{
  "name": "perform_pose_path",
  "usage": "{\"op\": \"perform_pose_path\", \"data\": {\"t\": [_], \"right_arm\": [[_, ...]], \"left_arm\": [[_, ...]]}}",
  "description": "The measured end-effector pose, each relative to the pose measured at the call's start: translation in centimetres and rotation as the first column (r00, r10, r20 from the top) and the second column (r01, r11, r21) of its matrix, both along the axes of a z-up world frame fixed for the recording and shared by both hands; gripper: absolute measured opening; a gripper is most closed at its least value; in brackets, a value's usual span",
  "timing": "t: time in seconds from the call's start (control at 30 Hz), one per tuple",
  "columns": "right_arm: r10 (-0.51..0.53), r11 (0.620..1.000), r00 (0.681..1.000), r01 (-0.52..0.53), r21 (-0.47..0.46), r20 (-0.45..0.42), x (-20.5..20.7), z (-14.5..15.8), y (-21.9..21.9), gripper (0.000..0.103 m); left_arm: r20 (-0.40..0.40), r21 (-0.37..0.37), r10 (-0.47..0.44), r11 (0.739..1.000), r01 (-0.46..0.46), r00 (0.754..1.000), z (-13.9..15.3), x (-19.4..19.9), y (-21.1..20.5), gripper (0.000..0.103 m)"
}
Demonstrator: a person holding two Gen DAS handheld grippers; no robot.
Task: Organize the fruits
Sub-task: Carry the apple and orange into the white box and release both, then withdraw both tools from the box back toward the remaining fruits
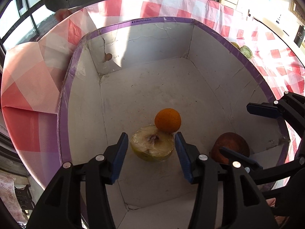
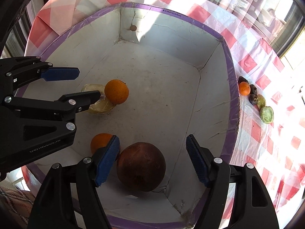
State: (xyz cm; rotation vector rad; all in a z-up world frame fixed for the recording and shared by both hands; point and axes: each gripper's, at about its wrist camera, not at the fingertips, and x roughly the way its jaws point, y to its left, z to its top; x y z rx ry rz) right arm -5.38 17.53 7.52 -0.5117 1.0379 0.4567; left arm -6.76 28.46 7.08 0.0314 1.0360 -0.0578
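A white cardboard box (image 1: 144, 22) (image 2: 171, 11) with a purple rim holds the fruit. My left gripper (image 1: 151, 150) (image 2: 89, 84) is open, low inside the box, its blue pads standing just clear on either side of a plastic-wrapped half fruit (image 1: 152, 147) (image 2: 95, 88). An orange (image 1: 167, 120) (image 2: 116, 91) leans against that half. My right gripper (image 2: 152, 160) (image 1: 234, 127) is open around a round brown fruit (image 2: 141, 166) (image 1: 230, 145) in the near corner, with the right pad well clear of it. A second orange (image 2: 101, 143) lies partly behind the right gripper's left finger.
The box stands on a red-and-white checked cloth (image 2: 257, 61). Beside the box's right wall lie a small orange (image 2: 244, 88), dark fruits (image 2: 253, 89) and green kiwi halves (image 2: 266, 114) (image 1: 246, 51). Windows surround the table.
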Motion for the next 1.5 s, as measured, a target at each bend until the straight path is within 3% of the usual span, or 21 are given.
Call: {"op": "perform_pose_path", "data": {"t": [0.27, 0.37, 0.4, 0.57, 0.63, 0.8, 0.9, 1.07, 1.2, 1.33, 1.43, 1.5], "right_arm": [[0.033, 0.999, 0.999, -0.033, 0.028, -0.001, -0.4, 0.0, 0.0, 0.074], [0.045, 0.998, 0.999, -0.045, 0.05, -0.009, -0.4, 0.2, -0.2, 0.074], [0.054, 0.997, 0.998, -0.054, 0.058, -0.013, -0.4, 0.2, -0.3, 0.074], [0.099, 0.977, 0.995, -0.1, 0.187, 0.01, -0.7, 2.2, -2.3, 0.074], [0.092, 0.964, 0.995, -0.098, 0.248, 0.033, -0.5, 3.4, -4.1, 0.075], [-0.018, 0.937, 0.998, -0.006, 0.35, 0.066, 1.0, 4.8, -10.4, 0.079], [-0.121, 0.902, 0.991, 0.089, 0.423, 0.049, 2.3, 5.3, -15.4, 0.081], [-0.254, 0.888, 0.967, 0.239, 0.393, -0.015, 4.5, 3.2, -22.3, 0.082], [-0.326, 0.881, 0.939, 0.343, 0.327, -0.109, 5.5, -0.4, -26.8, 0.083], [-0.354, 0.902, 0.927, 0.374, 0.218, -0.125, 5.9, -4.1, -30.1, 0.083], [-0.335, 0.925, 0.936, 0.348, 0.149, -0.105, 6.2, -6.3, -31.9, 0.083], [-0.312, 0.935, 0.945, 0.324, 0.145, -0.099, 6.9, -7.2, -32.8, 0.083]], "left_arm": [[0.006, 0.015, 0.014, 1.0, -0.014, 1.0, 0.0, -0.3, -0.4, 0.06], [0.014, 0.023, 0.024, 0.999, -0.024, 1.0, 0.2, -0.4, -0.7, 0.068], [0.022, 0.038, 0.04, 0.998, -0.041, 0.999, 0.4, -0.4, -0.8, 0.076], [0.144, 0.003, 0.135, 0.991, -0.137, 0.98, 3.7, -0.8, -1.0, 0.083], [0.2, -0.018, 0.17, 0.985, -0.17, 0.965, 5.3, -0.8, -1.6, 0.095], [0.294, -0.049, 0.201, 0.98, -0.195, 0.935, 8.3, 0.3, -5.3, 0.101], [0.327, -0.019, 0.197, 0.979, -0.202, 0.924, 9.8, 1.5, -9.2, 0.101], [0.355, 0.06, 0.073, 0.993, -0.101, 0.932, 10.9, 3.8, -16.9, 0.101], [0.298, 0.091, -0.069, 0.995, 0.043, 0.952, 8.8, 5.1, -24.0, 0.101], [0.153, 0.11, -0.184, 0.98, 0.168, 0.971, 2.8, 6.0, -29.6, 0.101], [0.087, 0.044, -0.158, 0.987, 0.154, 0.984, -1.2, 6.6, -30.7, 0.101], [0.049, 0.026, -0.082, 0.996, 0.081, 0.995, -3.5, 7.2, -30.4, 0.101]]}}
